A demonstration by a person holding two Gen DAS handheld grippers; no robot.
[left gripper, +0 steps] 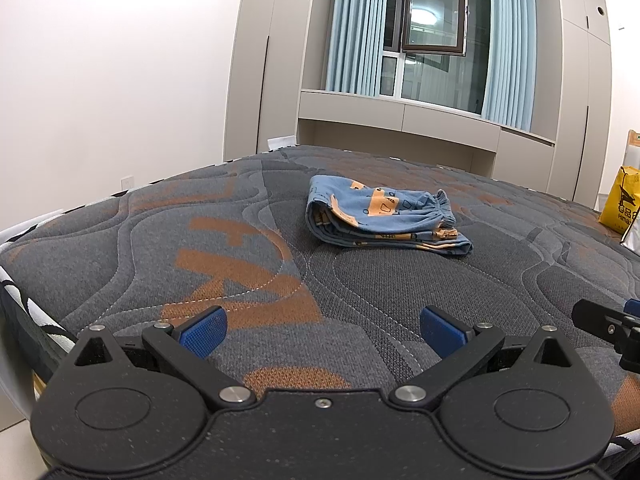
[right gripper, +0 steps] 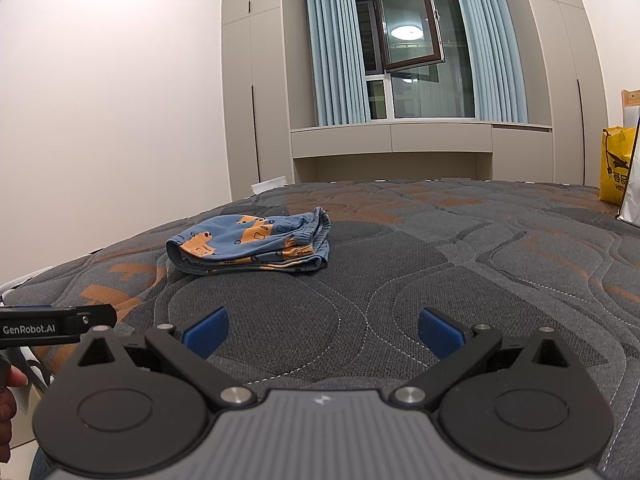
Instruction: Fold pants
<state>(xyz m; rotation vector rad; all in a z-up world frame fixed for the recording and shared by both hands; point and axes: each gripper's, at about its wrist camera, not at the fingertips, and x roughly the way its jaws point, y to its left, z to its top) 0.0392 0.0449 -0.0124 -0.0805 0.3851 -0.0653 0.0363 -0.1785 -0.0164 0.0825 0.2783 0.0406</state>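
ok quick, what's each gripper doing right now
Left gripper: open, holding nothing.
Right gripper: open, holding nothing; folded pants lie ahead untouched.

One pants (left gripper: 380, 212), two claws (left gripper: 323, 334), one bag (left gripper: 622, 200)

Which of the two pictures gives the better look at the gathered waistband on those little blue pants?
The left wrist view: the pants show their ruffled elastic waistband facing the camera. The right wrist view sees the same pants from lower, with the waistband more edge-on.

Left claw (left gripper: 323, 330), right claw (right gripper: 323, 332) agape.
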